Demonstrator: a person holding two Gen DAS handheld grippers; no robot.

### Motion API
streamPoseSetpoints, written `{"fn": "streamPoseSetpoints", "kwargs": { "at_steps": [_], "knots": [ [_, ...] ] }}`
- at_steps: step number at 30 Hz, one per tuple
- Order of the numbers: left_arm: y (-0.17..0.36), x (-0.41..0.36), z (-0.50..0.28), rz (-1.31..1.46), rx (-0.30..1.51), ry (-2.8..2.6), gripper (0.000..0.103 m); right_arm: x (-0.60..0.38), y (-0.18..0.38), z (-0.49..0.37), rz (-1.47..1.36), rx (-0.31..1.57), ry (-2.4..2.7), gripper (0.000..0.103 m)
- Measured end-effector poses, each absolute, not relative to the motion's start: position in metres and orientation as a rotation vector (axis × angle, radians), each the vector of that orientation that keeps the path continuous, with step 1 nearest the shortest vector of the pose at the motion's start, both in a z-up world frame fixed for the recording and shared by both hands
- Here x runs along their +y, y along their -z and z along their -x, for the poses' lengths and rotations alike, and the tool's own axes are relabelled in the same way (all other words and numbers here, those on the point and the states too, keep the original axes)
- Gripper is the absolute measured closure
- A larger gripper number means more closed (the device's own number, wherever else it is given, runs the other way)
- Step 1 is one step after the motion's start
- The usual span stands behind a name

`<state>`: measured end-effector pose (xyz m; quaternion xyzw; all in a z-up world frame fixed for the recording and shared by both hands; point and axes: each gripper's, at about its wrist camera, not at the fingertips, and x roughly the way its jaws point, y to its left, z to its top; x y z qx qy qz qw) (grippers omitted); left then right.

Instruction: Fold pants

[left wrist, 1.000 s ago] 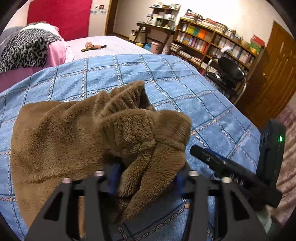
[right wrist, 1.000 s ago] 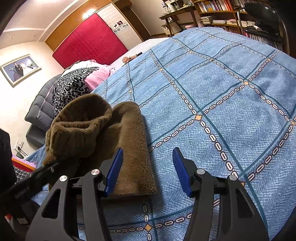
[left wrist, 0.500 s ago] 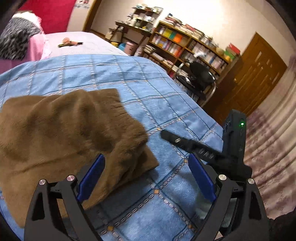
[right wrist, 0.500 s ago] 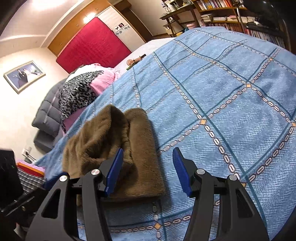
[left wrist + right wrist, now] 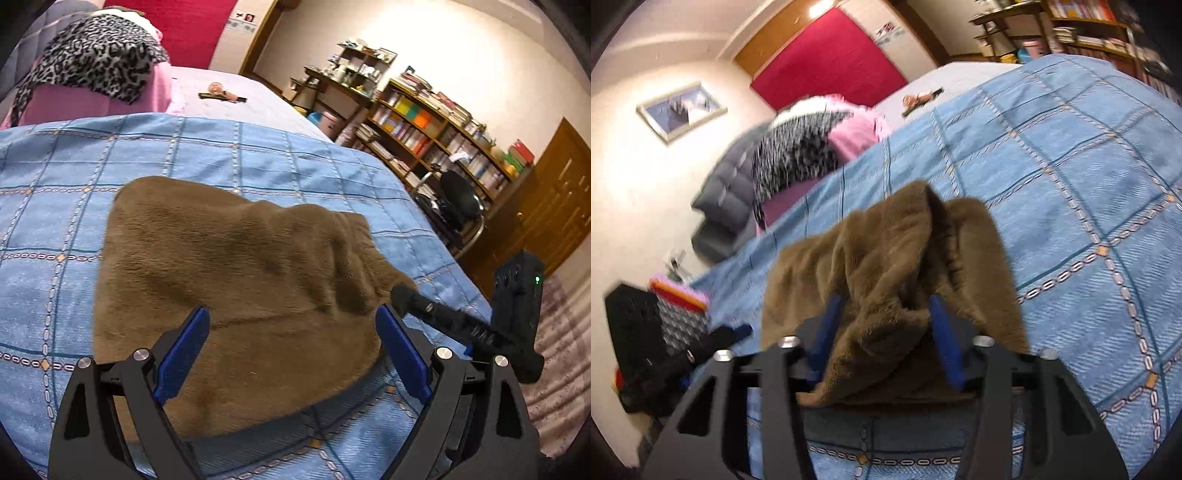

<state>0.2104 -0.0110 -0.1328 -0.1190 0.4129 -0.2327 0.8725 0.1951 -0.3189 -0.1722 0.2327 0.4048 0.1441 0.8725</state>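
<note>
The brown fleece pants [image 5: 236,280] lie folded in a thick bundle on the blue checked bedspread [image 5: 55,206]. My left gripper [image 5: 291,343] is open and empty, its blue pads spread just above the near edge of the pants. In the right wrist view the pants [image 5: 886,258] bunch up between the blue pads, and my right gripper [image 5: 886,332] is shut on a fold of them. The right gripper's black body [image 5: 480,325] shows at the right edge of the left wrist view, touching the bundle's right corner.
A leopard-print and pink pile [image 5: 96,74] sits at the head of the bed. Bookshelves [image 5: 443,125], a black chair [image 5: 458,206] and a wooden door [image 5: 554,206] stand beyond the bed's right side. The bed's near edge is just below the grippers.
My left gripper let go of the pants, opened wide and drew back. My right gripper, open and beside the bundle before, has closed on a fold of the pants.
</note>
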Motion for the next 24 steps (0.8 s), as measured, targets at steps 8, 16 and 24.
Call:
{"fn": "streamPoseSetpoints", "kwargs": {
  "at_steps": [8,16,24],
  "knots": [
    [0.183,0.003,-0.219,0.237,0.964,0.416,0.013,-0.345,0.207,-0.182,-0.512,0.916,-0.207,0.079],
    [0.182,0.014,-0.213,0.256,0.947,0.414,0.013,-0.349,0.193,-0.198,-0.563,0.872,-0.252,0.040],
    [0.169,0.043,-0.217,0.310,0.911,0.366,0.013,-0.348,0.220,-0.240,-0.620,0.949,-0.305,0.027]
  ]
}}
